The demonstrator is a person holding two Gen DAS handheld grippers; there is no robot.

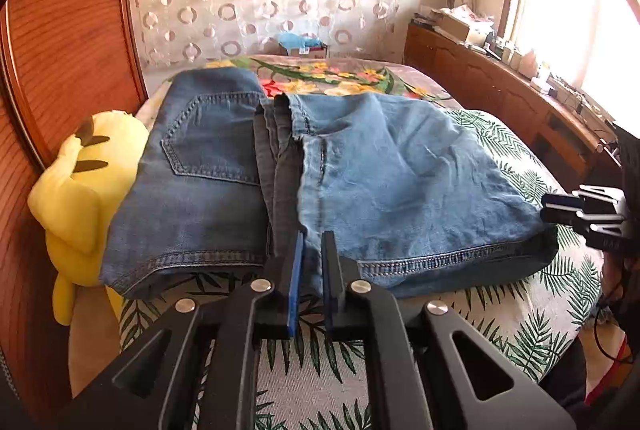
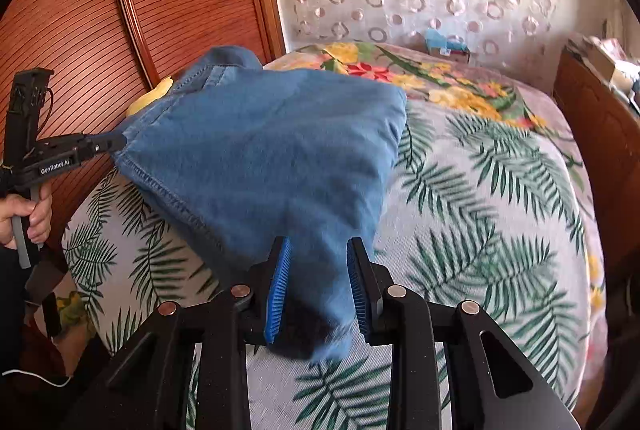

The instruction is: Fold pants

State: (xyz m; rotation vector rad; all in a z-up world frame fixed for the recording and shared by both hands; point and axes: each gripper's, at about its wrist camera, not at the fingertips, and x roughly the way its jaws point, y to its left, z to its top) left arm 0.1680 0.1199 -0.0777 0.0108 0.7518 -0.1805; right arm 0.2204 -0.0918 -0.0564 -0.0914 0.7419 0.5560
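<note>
Right wrist view: your right gripper [image 2: 318,270] clamps the jeans [image 2: 272,149] corner; left gripper [image 1: 312,262] pinches their near hem. Lift both evenly.

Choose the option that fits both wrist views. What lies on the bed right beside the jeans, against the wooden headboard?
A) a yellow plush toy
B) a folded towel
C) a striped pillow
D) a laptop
A: a yellow plush toy sits at the left edge of the jeans in the left wrist view, pressed against the wooden headboard.
</note>
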